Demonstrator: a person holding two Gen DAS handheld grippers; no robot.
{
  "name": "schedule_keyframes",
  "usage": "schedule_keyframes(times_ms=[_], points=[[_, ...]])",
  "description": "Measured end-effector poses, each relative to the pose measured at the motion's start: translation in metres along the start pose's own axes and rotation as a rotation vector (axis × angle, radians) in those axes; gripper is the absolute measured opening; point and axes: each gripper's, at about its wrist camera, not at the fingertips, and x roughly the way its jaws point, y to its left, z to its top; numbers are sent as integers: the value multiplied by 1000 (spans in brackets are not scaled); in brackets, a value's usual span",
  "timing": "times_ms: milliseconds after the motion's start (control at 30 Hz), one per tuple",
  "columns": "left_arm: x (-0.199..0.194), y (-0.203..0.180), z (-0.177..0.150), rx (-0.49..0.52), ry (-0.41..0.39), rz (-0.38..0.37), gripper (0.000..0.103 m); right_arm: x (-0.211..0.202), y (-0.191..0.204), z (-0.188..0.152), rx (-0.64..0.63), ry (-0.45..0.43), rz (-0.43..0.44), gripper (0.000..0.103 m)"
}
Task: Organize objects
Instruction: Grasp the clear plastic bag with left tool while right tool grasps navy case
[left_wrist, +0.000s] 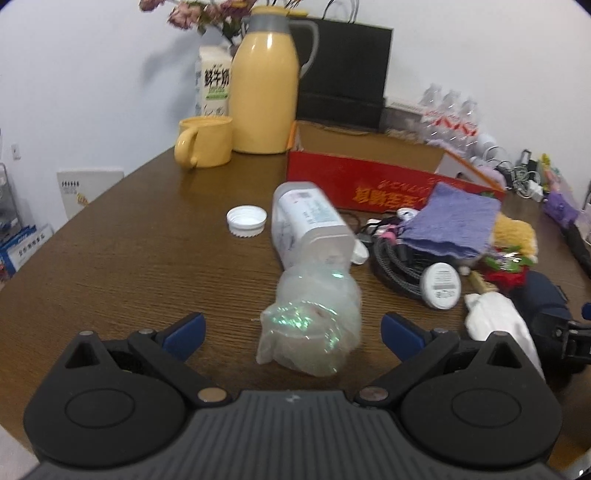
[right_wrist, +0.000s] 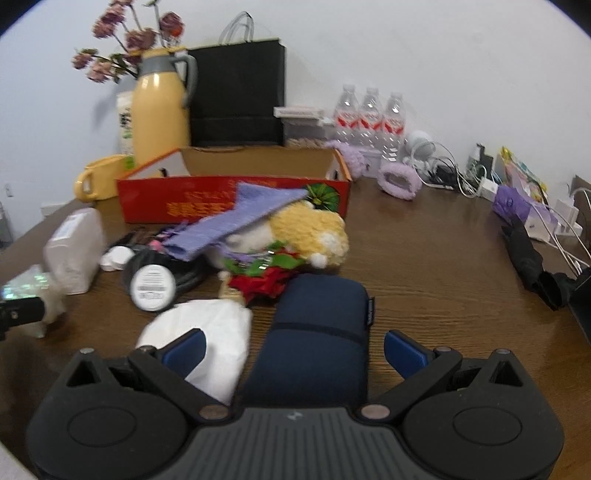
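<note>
In the left wrist view my left gripper (left_wrist: 293, 338) is open, its blue pads on either side of a crumpled clear plastic bag (left_wrist: 310, 332) with a shiny green sheen. Just beyond the bag a white jar (left_wrist: 310, 229) lies on its side, its white cap (left_wrist: 246, 220) loose to the left. In the right wrist view my right gripper (right_wrist: 294, 350) is open around a navy soft case (right_wrist: 317, 332); whether the pads touch it is unclear. A white cloth (right_wrist: 207, 339) lies under the left pad. An open red box (right_wrist: 236, 199) stands behind the pile.
The pile holds a purple cloth (right_wrist: 236, 218), yellow plush (right_wrist: 314, 229), red flower piece (right_wrist: 266, 280), round white container (right_wrist: 153, 286) and black cable coil (left_wrist: 399, 266). A yellow thermos (left_wrist: 266, 92), mug (left_wrist: 205, 146), black bag (right_wrist: 236, 96) and water bottles (right_wrist: 369, 114) line the back. A black umbrella (right_wrist: 532, 262) lies right.
</note>
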Motion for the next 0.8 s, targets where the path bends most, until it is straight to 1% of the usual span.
schedule_keyframes(times_ms=[133,200,233,267,300,333,367,400,467,500,567,667,700,800], points=[[13,0,4,-13,13,3,103,17,-8,2,8,32,-13,102],[17,0,5,-11,22,-5,93,25,-10,3,10,52,-9,97],[19,-1,5,-8,30,-11,82,29,-11,4,11,59,-4,97],[22,-3,5,-9,41,-17,68,31,-12,4,12,63,4,96],[24,-3,5,-10,53,-28,61,33,-13,5,14,66,13,95],[24,-4,4,-2,43,-22,52,35,-13,6,13,67,20,94],[25,-5,5,-1,44,-28,45,36,-13,7,12,69,29,91],[25,-5,5,-3,45,-43,45,36,-14,7,14,70,42,87],[25,-5,4,-3,42,-44,45,38,-17,8,29,74,63,84],[25,-5,4,-5,42,-46,45,38,-19,7,37,74,64,76],[24,-4,4,-9,42,-47,44,39,-23,7,51,74,70,75],[22,-3,4,-12,39,-51,43,37,-25,6,47,63,78,70],[20,-3,4,-12,34,-54,43,35,-26,5,49,54,81,66],[9,-1,7,-14,5,-64,42,28,-31,4,65,39,101,63]])
